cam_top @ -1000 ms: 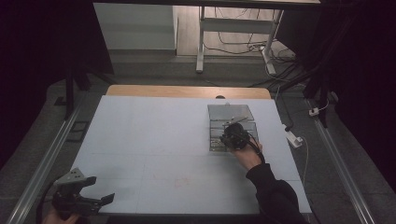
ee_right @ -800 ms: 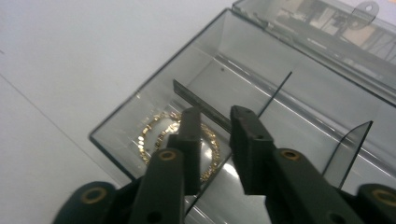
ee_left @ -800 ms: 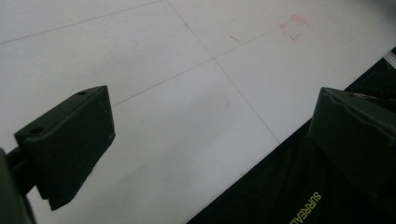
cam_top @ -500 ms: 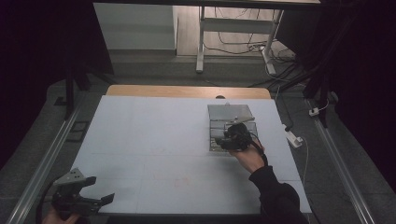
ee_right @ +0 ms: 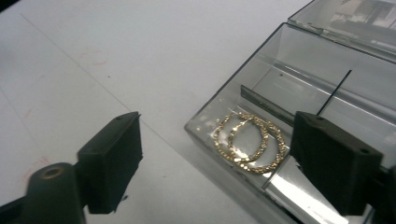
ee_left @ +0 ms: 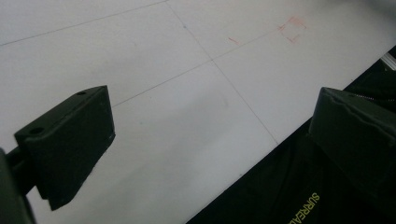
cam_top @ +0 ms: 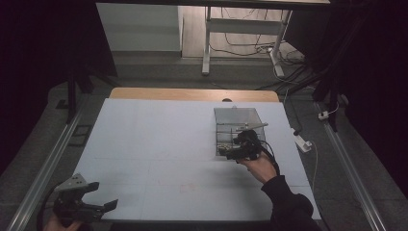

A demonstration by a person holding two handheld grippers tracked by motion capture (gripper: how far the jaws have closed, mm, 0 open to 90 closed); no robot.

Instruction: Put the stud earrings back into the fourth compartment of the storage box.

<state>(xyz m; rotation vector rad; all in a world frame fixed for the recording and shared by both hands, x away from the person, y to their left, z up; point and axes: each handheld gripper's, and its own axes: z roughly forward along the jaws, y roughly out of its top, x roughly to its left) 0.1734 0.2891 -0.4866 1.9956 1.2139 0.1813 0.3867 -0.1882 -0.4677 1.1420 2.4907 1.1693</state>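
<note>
Overhead, the high view places the right gripper (cam_top: 230, 153) at the near left corner of a clear compartment box (cam_top: 239, 118) on the right half of the white table (cam_top: 154, 139), with the left gripper (cam_top: 96, 195) well apart at the near left edge. What lies in the box is too small to tell there; the right gripper view resolves it as two gold hoop earrings (ee_right: 250, 142), overlapping and lying flat in the box's corner compartment, beside a thin divider (ee_right: 266, 105). The left gripper view adds faint red marks (ee_left: 292, 30) on the bare table surface and shows those jaws spread wide, holding nothing. Compared with the frame one second earlier, the right hand has drawn slightly back from the box toward the person; its jaws have just been opening and now stand released, apart from the earrings and nothing pressed between them. The hoops, being round, show no clear long axis; as a pair they are offset along the box's near wall.
</note>
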